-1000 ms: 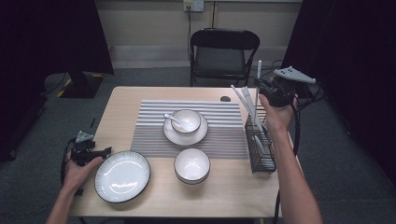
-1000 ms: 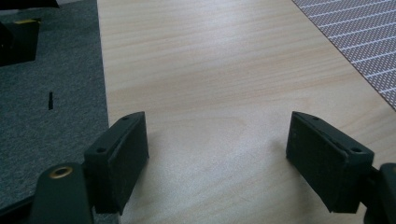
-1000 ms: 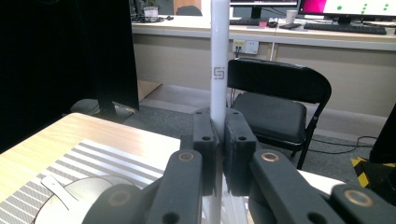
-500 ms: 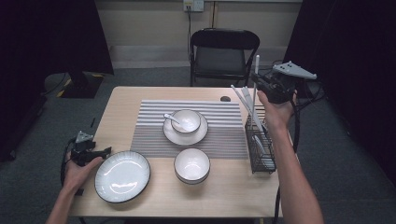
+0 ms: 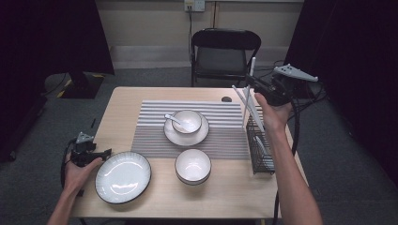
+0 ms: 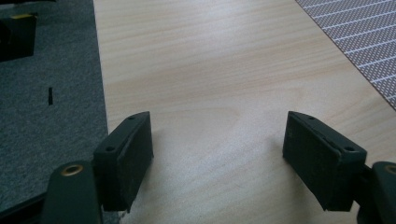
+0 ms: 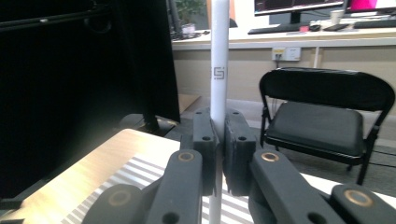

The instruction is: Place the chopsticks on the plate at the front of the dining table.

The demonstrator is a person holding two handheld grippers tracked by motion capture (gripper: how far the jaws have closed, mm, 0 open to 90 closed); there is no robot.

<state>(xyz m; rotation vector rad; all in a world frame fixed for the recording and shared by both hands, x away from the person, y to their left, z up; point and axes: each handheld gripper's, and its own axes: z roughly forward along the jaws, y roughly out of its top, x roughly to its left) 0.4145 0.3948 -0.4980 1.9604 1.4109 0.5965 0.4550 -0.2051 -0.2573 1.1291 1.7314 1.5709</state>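
Observation:
My right gripper (image 5: 254, 86) (image 7: 219, 128) is raised over the table's right side and is shut on a white chopstick (image 5: 252, 66) (image 7: 219, 56), which it holds upright. Below it stands a black wire rack (image 5: 259, 151) with more white chopsticks (image 5: 243, 100) leaning in it. My left gripper (image 5: 104, 153) (image 6: 219, 154) rests low at the table's left edge with its jaws wide open over bare wood (image 6: 210, 70) and nothing between them. A white plate with a dark rim (image 5: 123, 176) lies just to its right.
A striped placemat (image 5: 220, 140) (image 6: 359, 32) carries a saucer and a small bowl with a spoon (image 5: 187, 121). An empty white bowl (image 5: 193, 165) sits at its front edge. A black folding chair (image 5: 225, 51) (image 7: 322, 107) stands behind the table.
My right gripper has drifted slightly to the left with the chopstick still in it. The left gripper has stayed where it was.

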